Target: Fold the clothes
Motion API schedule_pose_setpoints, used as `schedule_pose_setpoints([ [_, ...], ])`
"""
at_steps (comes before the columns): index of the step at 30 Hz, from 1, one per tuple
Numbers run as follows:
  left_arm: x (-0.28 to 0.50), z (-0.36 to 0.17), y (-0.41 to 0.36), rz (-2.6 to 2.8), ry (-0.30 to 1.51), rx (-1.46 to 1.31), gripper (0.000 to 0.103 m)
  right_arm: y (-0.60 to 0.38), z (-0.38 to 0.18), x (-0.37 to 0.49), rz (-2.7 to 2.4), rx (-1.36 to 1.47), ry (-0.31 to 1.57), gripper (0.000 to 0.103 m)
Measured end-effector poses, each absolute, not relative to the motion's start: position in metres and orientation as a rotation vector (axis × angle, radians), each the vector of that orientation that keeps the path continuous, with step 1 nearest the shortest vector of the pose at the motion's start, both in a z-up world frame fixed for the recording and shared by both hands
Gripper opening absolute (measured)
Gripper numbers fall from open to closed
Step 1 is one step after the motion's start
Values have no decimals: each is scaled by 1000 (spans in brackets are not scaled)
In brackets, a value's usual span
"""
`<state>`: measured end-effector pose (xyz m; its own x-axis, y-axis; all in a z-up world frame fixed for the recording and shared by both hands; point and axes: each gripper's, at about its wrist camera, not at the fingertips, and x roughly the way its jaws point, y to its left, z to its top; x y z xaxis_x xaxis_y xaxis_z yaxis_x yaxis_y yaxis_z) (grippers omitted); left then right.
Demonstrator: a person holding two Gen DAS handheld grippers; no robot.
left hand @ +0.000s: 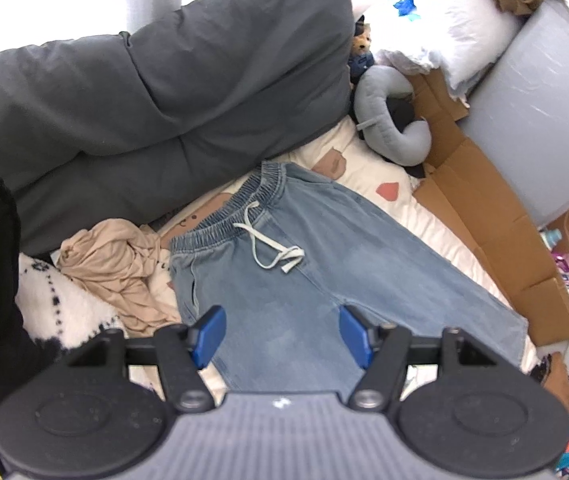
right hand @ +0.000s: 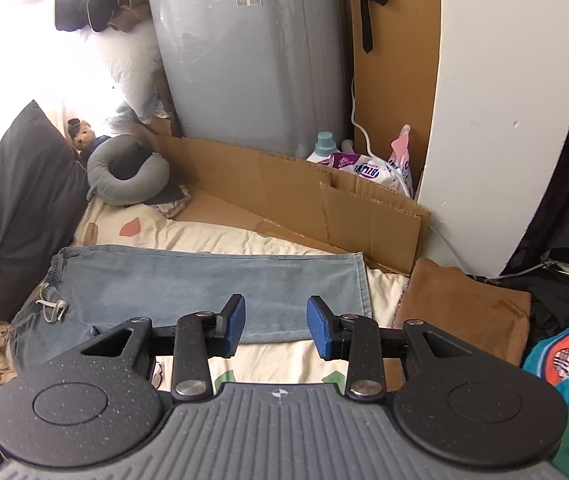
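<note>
Bed: one denim trousers, one pillow

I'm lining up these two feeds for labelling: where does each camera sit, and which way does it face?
Left wrist: on the left hand-held gripper, looking steeply down at the jeans near their waistband; only its open fingers show.
Right wrist: on the right hand-held gripper, angled lower across the jeans' leg toward cardboard; only its open fingers show.
Shared: jeans, grey neck pillow, dark cushion, cardboard.
</note>
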<state>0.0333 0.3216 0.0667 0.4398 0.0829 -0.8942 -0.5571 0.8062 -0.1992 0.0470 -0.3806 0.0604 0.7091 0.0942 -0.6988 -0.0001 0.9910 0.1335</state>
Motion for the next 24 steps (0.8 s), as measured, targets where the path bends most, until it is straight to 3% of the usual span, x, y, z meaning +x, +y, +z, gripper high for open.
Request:
schedule_pose_setpoints([
  [9, 2, 75, 328, 422, 1011, -505, 67, -390, 91, -1, 46, 126, 747, 43],
  [12, -8, 76, 326, 440, 989, -470, 68, -394, 95, -19, 50, 130, 740, 53],
  [13, -11, 75, 324, 452, 980, -462, 72, -395, 95, -25, 55, 130, 739, 56],
  [21, -39, 62, 322, 491, 940, -439, 75, -407, 83, -66, 57, 166, 744, 59],
  [24, -49, 56, 320, 485, 927, -440, 79, -412, 78, -81, 46, 193, 724, 69],
])
